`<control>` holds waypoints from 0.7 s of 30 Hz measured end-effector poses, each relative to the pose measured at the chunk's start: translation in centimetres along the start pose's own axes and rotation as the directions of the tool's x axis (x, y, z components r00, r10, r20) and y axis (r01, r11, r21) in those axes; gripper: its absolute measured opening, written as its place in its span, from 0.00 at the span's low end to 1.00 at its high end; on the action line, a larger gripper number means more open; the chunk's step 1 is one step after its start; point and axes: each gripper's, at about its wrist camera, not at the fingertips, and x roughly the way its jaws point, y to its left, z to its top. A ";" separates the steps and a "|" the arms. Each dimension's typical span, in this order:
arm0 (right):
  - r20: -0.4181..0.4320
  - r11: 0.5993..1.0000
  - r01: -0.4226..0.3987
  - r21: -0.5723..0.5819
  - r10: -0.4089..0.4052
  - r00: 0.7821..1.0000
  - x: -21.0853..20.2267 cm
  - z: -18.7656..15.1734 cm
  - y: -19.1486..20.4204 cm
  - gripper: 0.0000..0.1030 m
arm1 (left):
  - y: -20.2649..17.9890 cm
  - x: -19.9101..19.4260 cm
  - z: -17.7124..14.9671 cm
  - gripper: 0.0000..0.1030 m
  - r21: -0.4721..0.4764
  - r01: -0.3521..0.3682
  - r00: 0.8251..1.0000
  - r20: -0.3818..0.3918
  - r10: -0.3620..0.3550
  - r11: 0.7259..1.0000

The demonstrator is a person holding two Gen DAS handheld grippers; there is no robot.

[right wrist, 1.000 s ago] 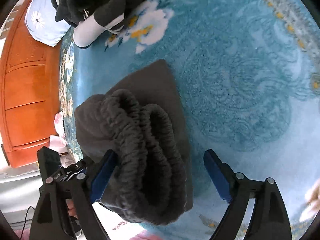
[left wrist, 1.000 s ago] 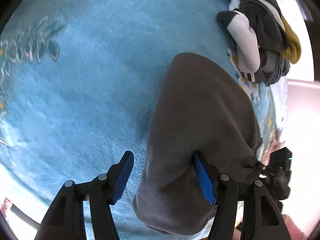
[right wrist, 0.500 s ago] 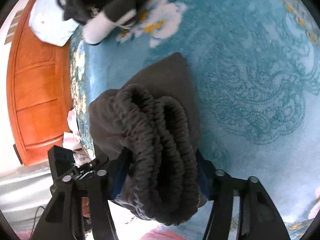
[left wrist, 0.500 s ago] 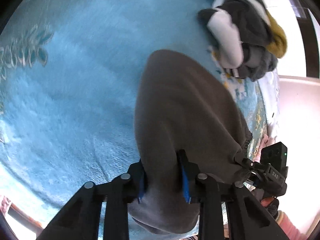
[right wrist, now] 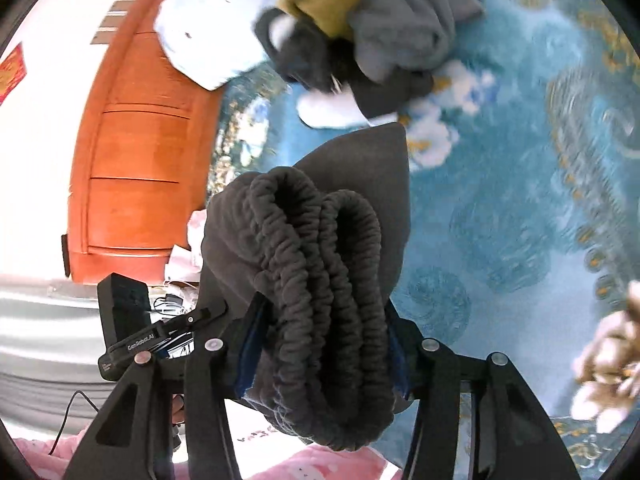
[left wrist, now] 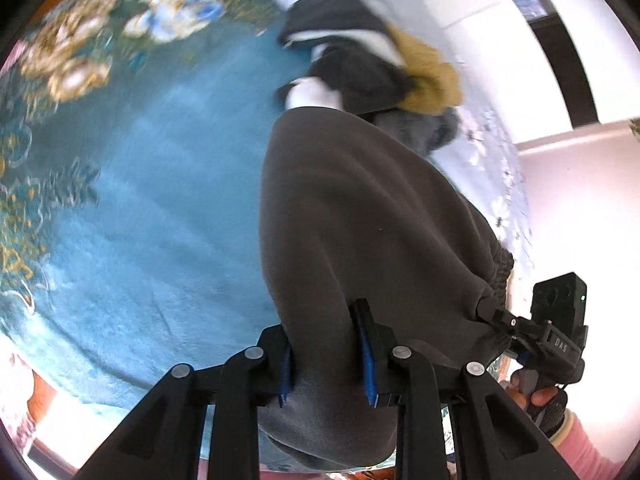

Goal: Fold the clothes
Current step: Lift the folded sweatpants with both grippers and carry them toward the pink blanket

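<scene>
A folded dark grey pair of sweatpants point(left wrist: 360, 220) is held above the blue floral blanket point(left wrist: 152, 208). My left gripper point(left wrist: 326, 354) is shut on its folded edge. My right gripper point(right wrist: 320, 354) is shut on the bunched elastic waistband point(right wrist: 320, 280). The right gripper also shows at the right of the left wrist view point(left wrist: 520, 324), and the left gripper shows at the left of the right wrist view point(right wrist: 160, 332). The pants' far end hangs toward the blanket.
A heap of other clothes point(left wrist: 372, 68), black, white, mustard and grey, lies at the far end of the blanket; it also shows in the right wrist view point(right wrist: 380, 20). An orange wooden headboard point(right wrist: 136, 148) and a white pillow point(right wrist: 208, 24) stand beside it.
Both grippers went from open to shut on the grey sweatpants, then lifted them and moved them toward the clothes heap.
</scene>
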 end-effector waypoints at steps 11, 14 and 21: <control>0.250 0.995 0.076 -0.070 -0.057 0.967 -11.9 -2.6 6.7 0.52 | -10.2 -5.3 0.8 0.27 0.228 0.119 0.990 0.049 -0.133 0.966; 0.319 0.994 0.099 -0.051 -0.077 0.945 -14.4 -4.3 8.1 0.52 | -12.0 -6.5 0.3 0.27 0.293 0.158 0.982 0.053 -0.181 0.943; 0.403 0.982 0.187 -0.011 -0.167 0.900 -17.5 -7.8 11.1 0.52 | -12.8 -8.8 -2.5 0.28 0.325 0.263 0.958 0.021 -0.285 0.908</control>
